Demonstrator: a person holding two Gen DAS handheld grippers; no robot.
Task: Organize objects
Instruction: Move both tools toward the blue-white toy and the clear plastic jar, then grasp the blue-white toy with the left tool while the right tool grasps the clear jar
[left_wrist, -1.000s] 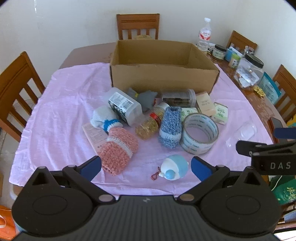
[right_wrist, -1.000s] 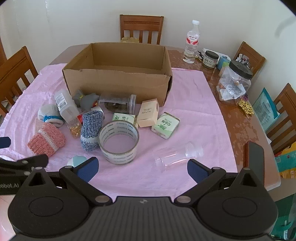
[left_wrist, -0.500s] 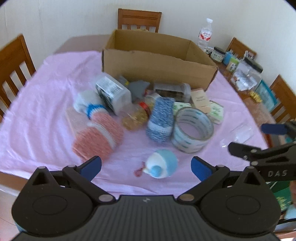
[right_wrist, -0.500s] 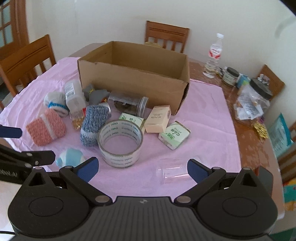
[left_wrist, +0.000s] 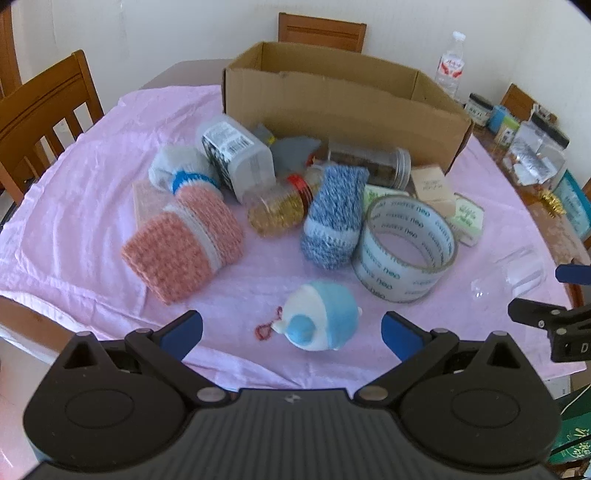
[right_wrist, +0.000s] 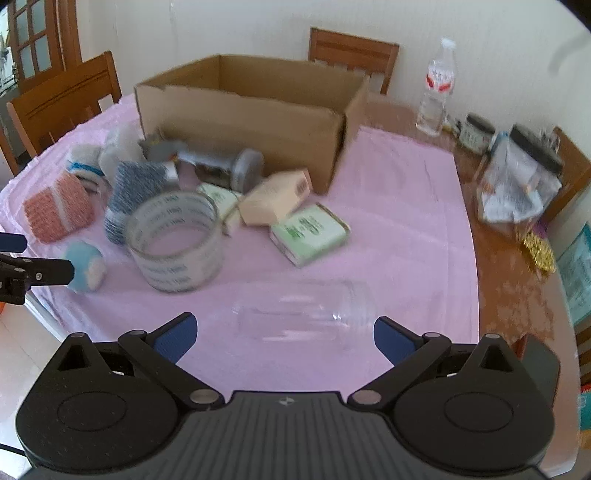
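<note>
Both the left tongs and right tongs gaped empty; squarely straddling the round toy near the surface's front edge looked wisest.

Pale pink cloth over the brown wooden surface. Plain brown cardboard box. Salmon-pink knit roll with a white band. Blue-and-white speckled knit roll, paler at one end. White knit roll with a bright blue stripe. Light blue and white round toy with a red string. Clear tape roll printed with dark lettering. Golden-yellow contents in a jar with a red cap. Cream carton; white-and-green packet. Colourless clear bottle. Black left tool and right tool, blue pads on both.
</note>
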